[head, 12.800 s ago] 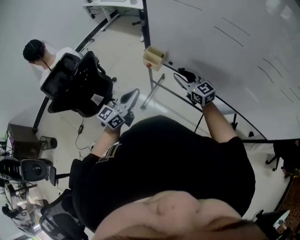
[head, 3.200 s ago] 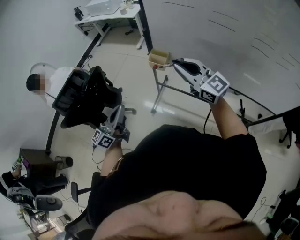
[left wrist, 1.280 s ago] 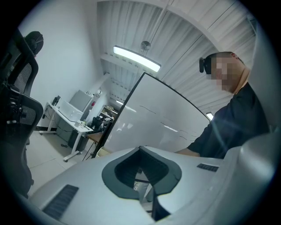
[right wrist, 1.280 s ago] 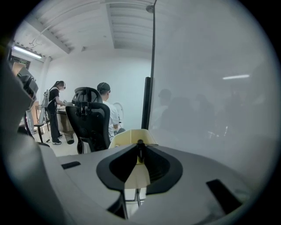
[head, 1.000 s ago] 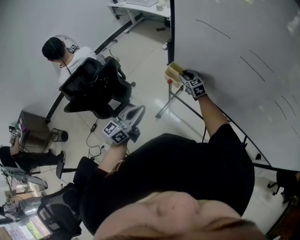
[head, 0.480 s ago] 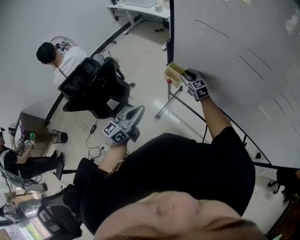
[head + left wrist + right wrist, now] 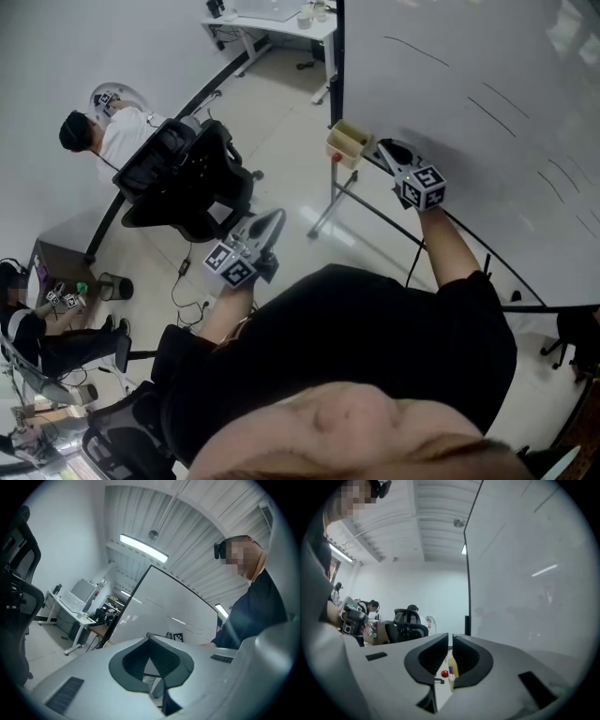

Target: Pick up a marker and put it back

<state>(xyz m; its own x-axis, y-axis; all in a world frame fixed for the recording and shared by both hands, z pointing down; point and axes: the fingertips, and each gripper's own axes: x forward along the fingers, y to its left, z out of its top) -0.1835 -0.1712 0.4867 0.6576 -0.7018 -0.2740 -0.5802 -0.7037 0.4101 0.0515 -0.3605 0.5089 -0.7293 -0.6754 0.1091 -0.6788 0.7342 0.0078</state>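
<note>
We are holding the right gripper (image 7: 383,148) by the marker box (image 7: 349,142), fingers just closing narrow and empty: the marker (image 7: 450,671) seems back inside. The left gripper (image 7: 273,217) is waiting, fingers together.

Spotted the box (image 7: 349,141) at twelve o'clock, beside the whiteboard (image 7: 487,84) at one; caught the chair (image 7: 183,173) at eleven, desk (image 7: 281,22) far behind.

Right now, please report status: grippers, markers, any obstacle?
Left gripper shut, empty. Right gripper empty, jaws just closed to a slit, beside tan open-top box. Coloured markers inside it. Nothing between.
</note>
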